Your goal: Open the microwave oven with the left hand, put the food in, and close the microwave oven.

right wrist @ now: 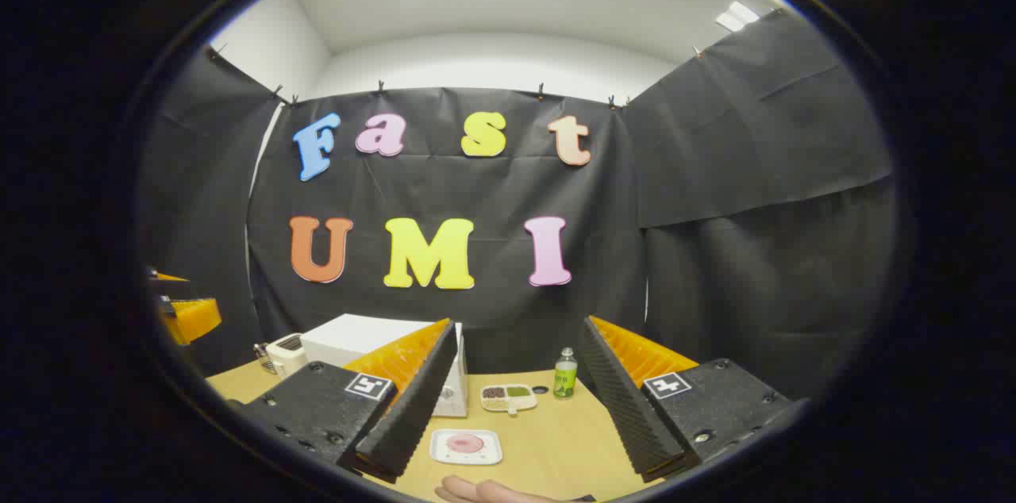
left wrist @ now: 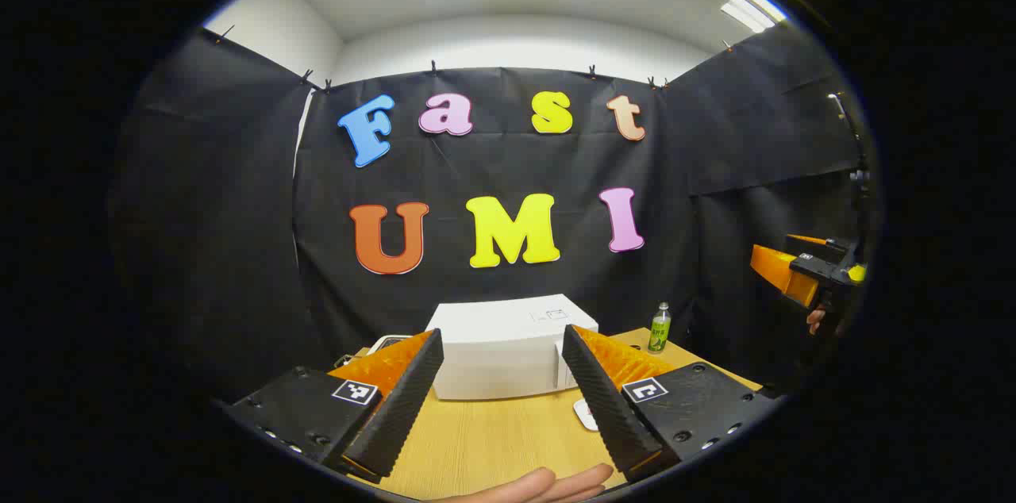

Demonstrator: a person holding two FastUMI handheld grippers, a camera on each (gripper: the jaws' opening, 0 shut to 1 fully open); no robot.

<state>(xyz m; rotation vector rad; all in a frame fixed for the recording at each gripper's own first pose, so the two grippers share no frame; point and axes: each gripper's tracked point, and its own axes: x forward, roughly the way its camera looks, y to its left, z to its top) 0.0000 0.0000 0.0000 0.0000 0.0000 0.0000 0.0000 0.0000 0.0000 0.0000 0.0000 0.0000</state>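
Both spread wide and empty, the left hand-held gripper (left wrist: 500, 396) faces the shut microwave (left wrist: 508, 348) at lower centre, likely lining up on its door — the right hand-held gripper (right wrist: 520, 400) hangs above the food plate (right wrist: 466, 446) on the desk (right wrist: 548, 447).

Wooden table (right wrist: 556, 439), microwave (left wrist: 508, 356), plate (right wrist: 466, 446) (pink food), bottle (right wrist: 565, 374)

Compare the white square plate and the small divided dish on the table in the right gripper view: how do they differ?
The square plate has one open surface with a single pink round food on it; the divided dish is split into compartments, one dark, one green. The square plate lies nearer the camera; the divided dish lies farther back, near the green bottle. Both are white and lie flat on the table.
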